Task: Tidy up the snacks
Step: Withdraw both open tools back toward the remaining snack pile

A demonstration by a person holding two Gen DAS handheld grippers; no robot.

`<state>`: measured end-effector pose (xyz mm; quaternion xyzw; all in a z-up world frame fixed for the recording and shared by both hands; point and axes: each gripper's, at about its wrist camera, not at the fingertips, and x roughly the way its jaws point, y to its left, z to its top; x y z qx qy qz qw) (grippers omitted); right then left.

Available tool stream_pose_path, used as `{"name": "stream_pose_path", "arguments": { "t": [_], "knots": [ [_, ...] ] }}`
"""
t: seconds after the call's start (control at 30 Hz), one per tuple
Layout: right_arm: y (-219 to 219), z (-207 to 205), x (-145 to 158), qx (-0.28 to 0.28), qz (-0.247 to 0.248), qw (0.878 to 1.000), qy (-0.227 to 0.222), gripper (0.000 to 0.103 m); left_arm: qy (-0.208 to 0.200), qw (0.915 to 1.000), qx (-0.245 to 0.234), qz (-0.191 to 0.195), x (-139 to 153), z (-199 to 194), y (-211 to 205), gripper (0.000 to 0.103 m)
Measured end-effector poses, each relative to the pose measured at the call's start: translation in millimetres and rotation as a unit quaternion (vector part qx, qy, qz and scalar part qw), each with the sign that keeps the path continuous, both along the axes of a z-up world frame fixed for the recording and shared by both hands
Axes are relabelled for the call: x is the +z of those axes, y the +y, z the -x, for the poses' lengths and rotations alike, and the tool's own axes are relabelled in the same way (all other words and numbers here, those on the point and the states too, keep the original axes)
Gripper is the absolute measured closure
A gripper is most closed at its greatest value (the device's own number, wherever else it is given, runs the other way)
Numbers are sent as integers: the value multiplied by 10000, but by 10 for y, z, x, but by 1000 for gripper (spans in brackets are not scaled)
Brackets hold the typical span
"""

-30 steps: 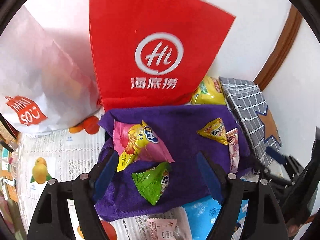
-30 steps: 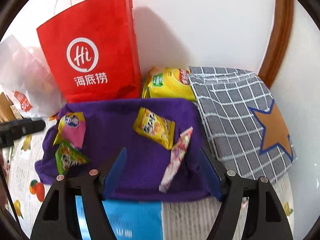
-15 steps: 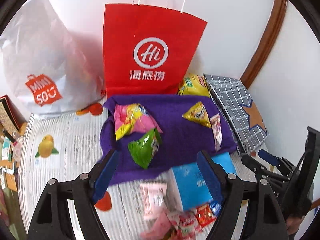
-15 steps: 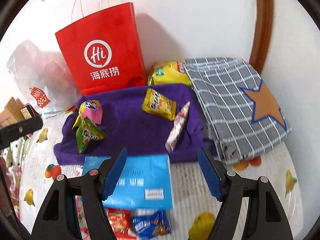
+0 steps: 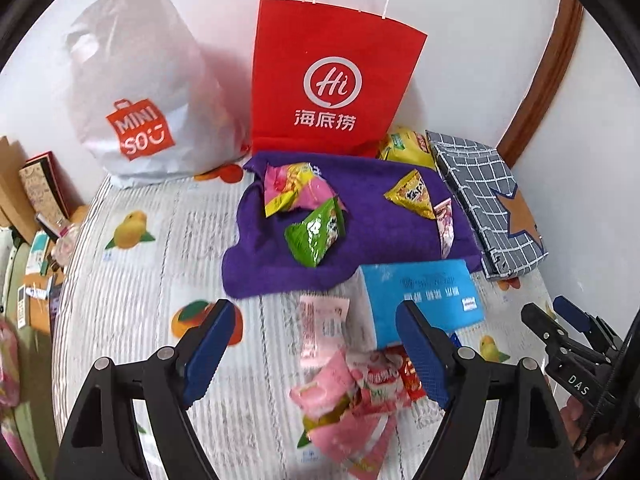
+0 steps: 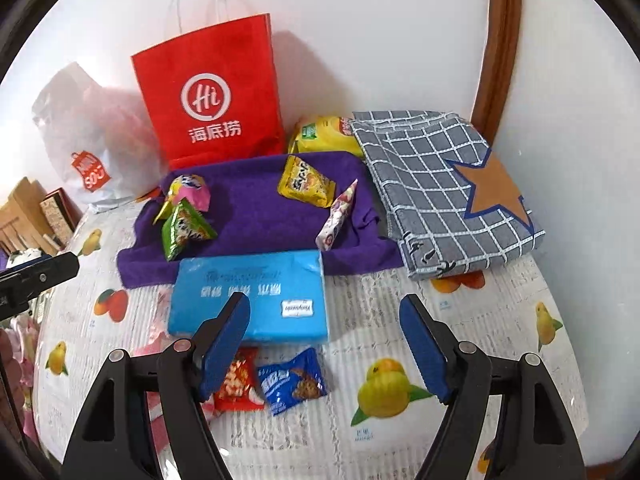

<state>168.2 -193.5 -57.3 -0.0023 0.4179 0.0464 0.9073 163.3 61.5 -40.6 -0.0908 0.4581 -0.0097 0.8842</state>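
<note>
Hovering wide open and empty, left tongs [image 5: 316, 348] and right tongs [image 6: 326, 344] face loose snacks [image 5: 352, 392], probably destined for the purple cloth [image 6: 256, 204].

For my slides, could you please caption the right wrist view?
Open right gripper above blue tissue pack; snack packets on purple towel.

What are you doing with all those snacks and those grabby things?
A person is sorting snacks with a grabber in each hand. Right now the left gripper and the right gripper are both open and hold nothing. Four packets, such as the green packet and the yellow packet, lie on the purple towel. More wait nearer on the fruit-print table cover: a pile of pink packets, a red packet and a blue packet, beside a blue tissue pack.
</note>
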Motion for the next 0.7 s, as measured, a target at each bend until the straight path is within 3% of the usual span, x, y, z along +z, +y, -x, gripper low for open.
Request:
{"name": "stream_pose_path", "arguments": {
  "t": [0.37, 0.5, 0.7],
  "knots": [
    [-59, 380, 16, 44, 61, 9994, -343, 26, -94, 9999, -99, -80, -92, 326, -130, 22],
    [-98, 449, -57, 151, -183, 9992, -309, 26, -52, 9999, -90, -110, -171, 398, -166, 22],
    [-125, 481, -227, 186, -170, 9995, -177, 26, 21, 10000, 21, -63, -325, 481, -116, 21]
  ]
}}
